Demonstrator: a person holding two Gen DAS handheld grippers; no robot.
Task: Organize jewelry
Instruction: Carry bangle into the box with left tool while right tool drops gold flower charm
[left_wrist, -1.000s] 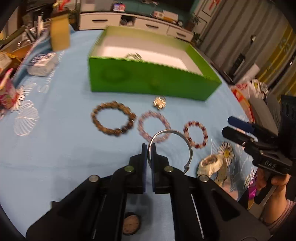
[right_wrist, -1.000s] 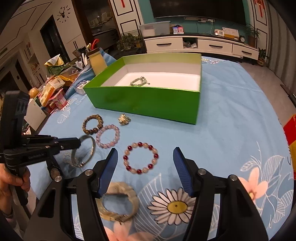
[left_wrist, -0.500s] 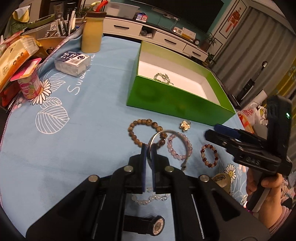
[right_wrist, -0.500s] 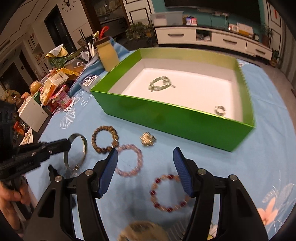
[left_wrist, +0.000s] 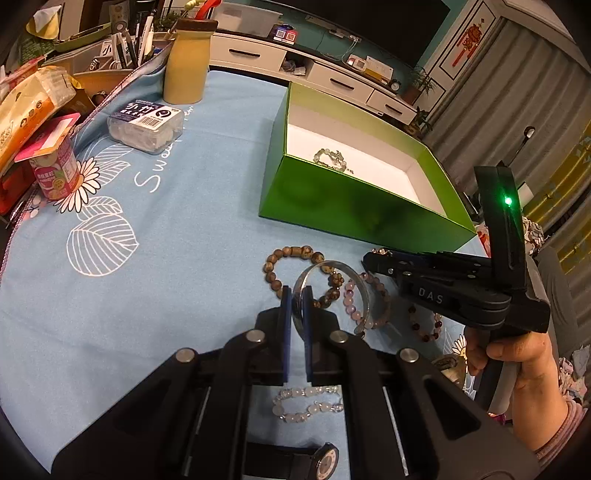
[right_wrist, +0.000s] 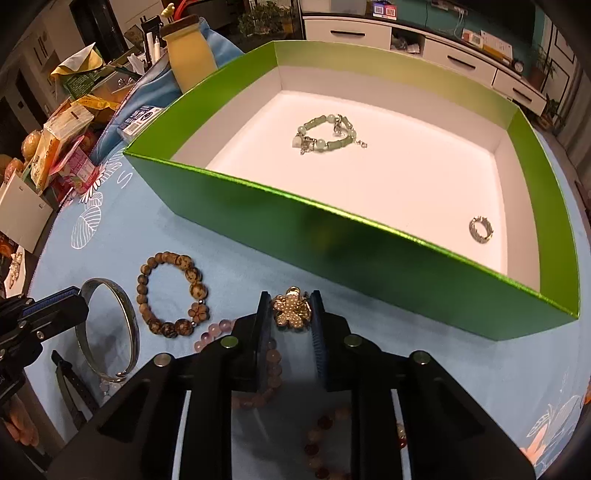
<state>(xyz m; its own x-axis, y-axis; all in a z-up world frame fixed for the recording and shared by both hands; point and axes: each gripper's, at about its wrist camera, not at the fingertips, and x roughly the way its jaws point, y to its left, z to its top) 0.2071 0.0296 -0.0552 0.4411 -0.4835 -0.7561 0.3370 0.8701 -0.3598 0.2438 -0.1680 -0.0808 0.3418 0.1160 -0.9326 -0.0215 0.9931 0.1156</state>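
Observation:
My left gripper (left_wrist: 296, 295) is shut on a silver bangle (left_wrist: 334, 267) and holds it above the blue tablecloth; the bangle also shows in the right wrist view (right_wrist: 122, 314). My right gripper (right_wrist: 291, 301) has closed around a gold flower brooch (right_wrist: 291, 312) on the cloth, in front of the green box (right_wrist: 332, 236). The box holds a green bead bracelet (right_wrist: 325, 136) and a small ring (right_wrist: 481, 229). A brown bead bracelet (right_wrist: 171, 293), a pink bead bracelet (left_wrist: 364, 304) and a red bead bracelet (left_wrist: 424, 328) lie on the cloth.
A clear bead bracelet (left_wrist: 306, 402) and a black watch (left_wrist: 325, 458) lie under my left gripper. A plastic box (left_wrist: 146, 123), a yellow jar (left_wrist: 186, 62), a yoghurt cup (left_wrist: 55, 166) and snack packs crowd the table's left edge.
My right gripper has moved forward and down towards the box and narrowed around the gold brooch. My left gripper still holds the bangle and has drawn back a little.

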